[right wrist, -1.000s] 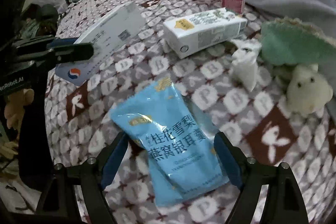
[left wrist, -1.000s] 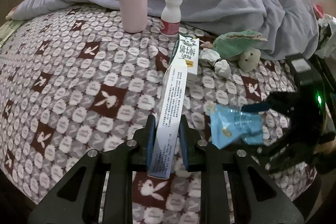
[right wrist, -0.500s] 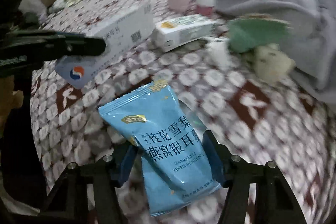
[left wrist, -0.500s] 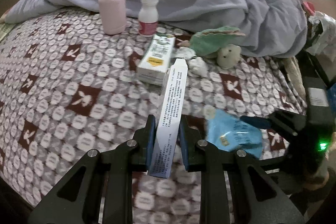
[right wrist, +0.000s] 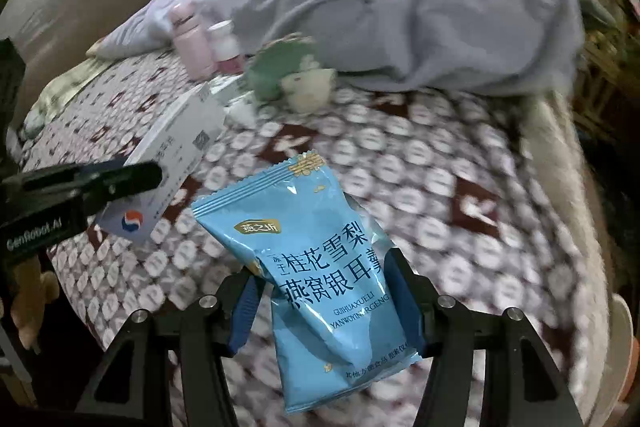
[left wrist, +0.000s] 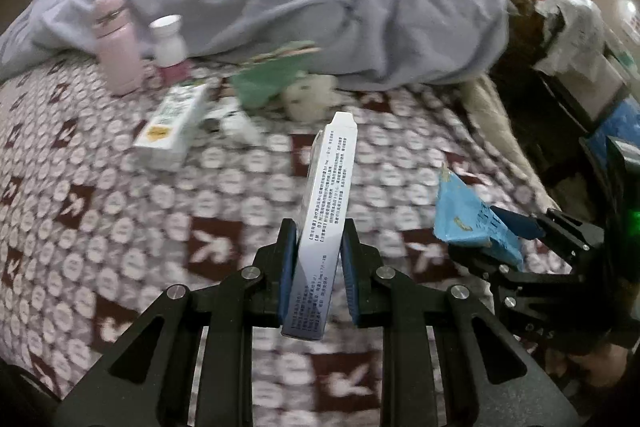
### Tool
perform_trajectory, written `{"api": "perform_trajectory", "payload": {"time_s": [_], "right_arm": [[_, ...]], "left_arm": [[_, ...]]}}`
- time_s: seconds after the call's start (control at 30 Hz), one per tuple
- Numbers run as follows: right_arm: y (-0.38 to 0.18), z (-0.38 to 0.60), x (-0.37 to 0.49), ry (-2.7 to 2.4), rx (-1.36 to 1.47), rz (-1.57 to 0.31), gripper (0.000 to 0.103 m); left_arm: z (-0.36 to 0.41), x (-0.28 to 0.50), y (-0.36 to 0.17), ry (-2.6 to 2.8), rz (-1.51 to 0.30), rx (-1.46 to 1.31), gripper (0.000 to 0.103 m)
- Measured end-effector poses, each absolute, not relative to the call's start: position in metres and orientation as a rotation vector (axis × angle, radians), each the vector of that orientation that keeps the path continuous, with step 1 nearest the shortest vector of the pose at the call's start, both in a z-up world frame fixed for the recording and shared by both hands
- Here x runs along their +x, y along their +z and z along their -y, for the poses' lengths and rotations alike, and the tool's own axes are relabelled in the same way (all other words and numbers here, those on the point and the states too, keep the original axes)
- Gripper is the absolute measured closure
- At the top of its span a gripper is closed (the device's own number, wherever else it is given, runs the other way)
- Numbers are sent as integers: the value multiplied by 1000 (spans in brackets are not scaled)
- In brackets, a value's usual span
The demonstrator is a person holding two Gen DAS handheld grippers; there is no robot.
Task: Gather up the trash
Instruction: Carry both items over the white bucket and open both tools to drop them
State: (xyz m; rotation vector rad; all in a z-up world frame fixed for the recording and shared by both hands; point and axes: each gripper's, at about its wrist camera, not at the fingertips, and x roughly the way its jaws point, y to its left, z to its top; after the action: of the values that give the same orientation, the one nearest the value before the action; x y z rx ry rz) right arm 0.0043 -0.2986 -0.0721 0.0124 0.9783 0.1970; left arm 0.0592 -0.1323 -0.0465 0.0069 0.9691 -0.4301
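My left gripper (left wrist: 318, 263) is shut on a flat white medicine box (left wrist: 326, 211) and holds it on edge above the patterned bed; the box also shows in the right wrist view (right wrist: 176, 151). My right gripper (right wrist: 326, 301) is shut on a blue snack packet (right wrist: 320, 267), lifted off the bed; the packet also shows at the right of the left wrist view (left wrist: 468, 219). A milk carton (left wrist: 172, 127) and crumpled white tissue (left wrist: 240, 121) lie on the bedspread further back.
A pink flask (left wrist: 116, 43) and a white pill bottle (left wrist: 168, 41) stand near the lilac duvet (left wrist: 320, 7). A green-and-white plush toy (left wrist: 288, 87) lies in front of it. The bed's right edge (right wrist: 560, 155) drops to cluttered furniture (left wrist: 568, 67).
Both grippers have pulled back and swung right with their loads. The right gripper has closed on the blue packet and lifted it off the bed.
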Motion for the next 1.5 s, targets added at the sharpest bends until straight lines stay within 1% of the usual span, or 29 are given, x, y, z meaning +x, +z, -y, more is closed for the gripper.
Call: {"api": "perform_trajectory", "payload": {"time_s": [0.37,0.87,1.17,1.47,1.5], "right_arm": [[-57,377,-32,27,74,-956,45],[-58,511,-93,-242,214,-943,45],[-74,599,-135,-423,318,-964,45],[-94,657,-161,-522,457,-975,45],[-95,661,-162,-521,476,-969,42]], "left_arm": [[229,36,-38,-580,-957,86,83],[371,-2,-37,-813,-976,198,83],[449,-23,-44,-956,-1038,193,83],[509,-27,-54,-1061,-1123,140,83],[511,-27,-55,-1068,-1128,123,82]]}}
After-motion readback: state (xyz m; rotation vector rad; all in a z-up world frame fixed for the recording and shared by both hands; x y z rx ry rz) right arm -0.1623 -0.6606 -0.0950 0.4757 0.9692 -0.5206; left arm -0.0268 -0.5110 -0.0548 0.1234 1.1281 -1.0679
